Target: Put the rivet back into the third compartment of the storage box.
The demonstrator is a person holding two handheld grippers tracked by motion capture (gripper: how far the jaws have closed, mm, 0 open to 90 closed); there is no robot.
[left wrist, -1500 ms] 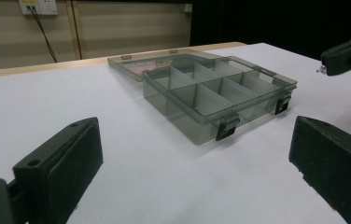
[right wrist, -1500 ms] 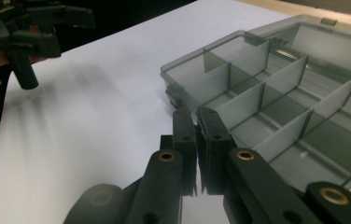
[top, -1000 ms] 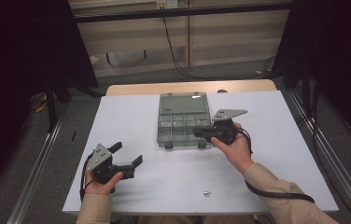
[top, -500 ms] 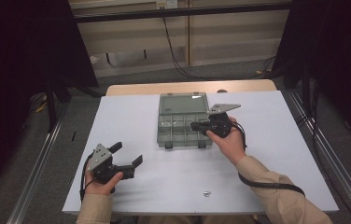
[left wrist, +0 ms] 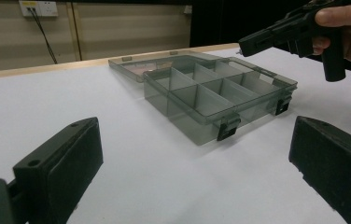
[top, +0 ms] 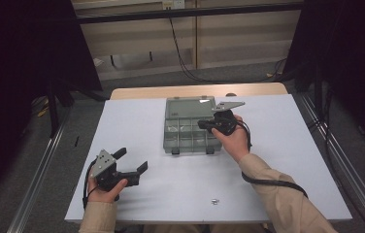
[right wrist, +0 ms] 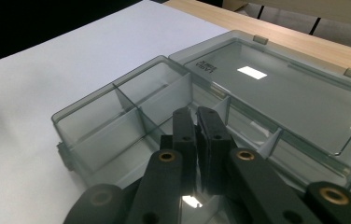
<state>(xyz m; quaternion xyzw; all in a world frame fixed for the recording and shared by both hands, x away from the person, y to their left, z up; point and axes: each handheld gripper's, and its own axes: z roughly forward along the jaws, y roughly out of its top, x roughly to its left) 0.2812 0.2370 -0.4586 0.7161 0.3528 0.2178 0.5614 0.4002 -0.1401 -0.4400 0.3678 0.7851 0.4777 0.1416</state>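
A smoky clear compartment box [top: 189, 137] lies open mid-table, its lid [top: 190, 107] flat behind it; the compartments I can see look empty [right wrist: 117, 116]. My right gripper [top: 204, 124] hovers over the box's right-hand compartments with its jaws shut, and I see nothing between them. In the right gripper view its tips [right wrist: 195, 115] point down at a divider inside the box. My left gripper [top: 133, 159] rests near the front left of the table, open and empty. Its own view looks between its wide pads [left wrist: 59, 170] at the box [left wrist: 211, 93] and the right gripper [left wrist: 257, 42].
The white table top [top: 277, 145] ends at a wooden strip at the back. A small metal piece [top: 214, 200] lies near the front edge. Black latches [left wrist: 227, 128] stick out of the box's front wall. Metal rails run along both sides of the table.
The right gripper has moved left and a little away from me, from beside the box's right edge to over its compartments. The left gripper has stayed put.
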